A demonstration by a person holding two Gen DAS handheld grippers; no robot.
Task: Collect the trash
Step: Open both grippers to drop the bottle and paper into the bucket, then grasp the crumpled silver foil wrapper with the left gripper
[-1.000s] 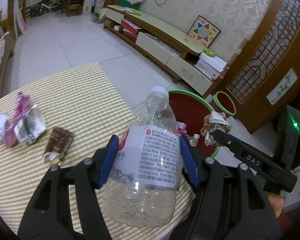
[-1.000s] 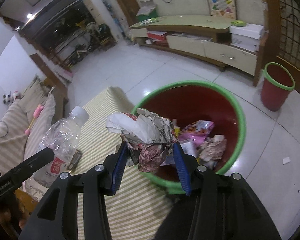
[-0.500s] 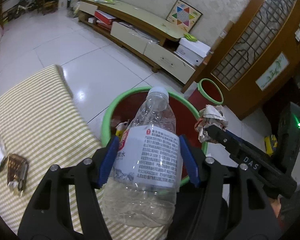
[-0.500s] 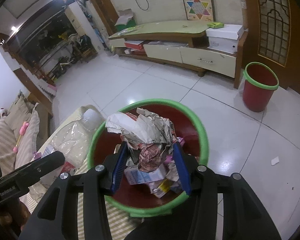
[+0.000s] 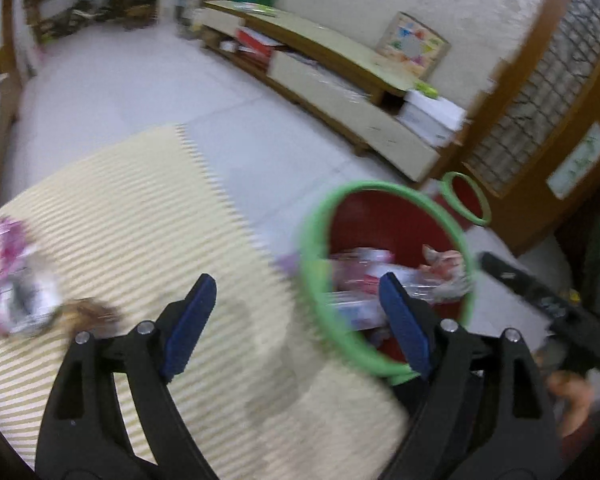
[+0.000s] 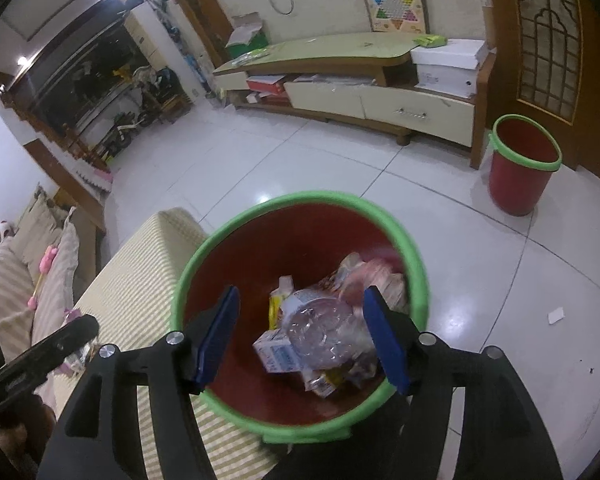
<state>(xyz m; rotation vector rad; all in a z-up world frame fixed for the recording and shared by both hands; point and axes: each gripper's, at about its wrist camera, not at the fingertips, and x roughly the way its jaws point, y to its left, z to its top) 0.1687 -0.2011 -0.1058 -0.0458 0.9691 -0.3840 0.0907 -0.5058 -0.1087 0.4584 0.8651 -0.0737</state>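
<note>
Trash wrappers [image 5: 18, 300], crinkled pink and silver film, lie blurred on the striped tablecloth [image 5: 140, 216] in the left wrist view; the left gripper [image 5: 296, 316] is spread apart and empty. Right wrist view: the right gripper [image 6: 300, 336] hangs spread and empty above the round red bin [image 6: 300, 420], green-rimmed, holding a clear plastic bottle [image 6: 324, 328] and cartons.

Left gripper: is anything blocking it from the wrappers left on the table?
Probably not. The left gripper is open and empty, and only bare striped tablecloth lies between it and the wrappers. The view is blurred, so that's approximate.
</note>
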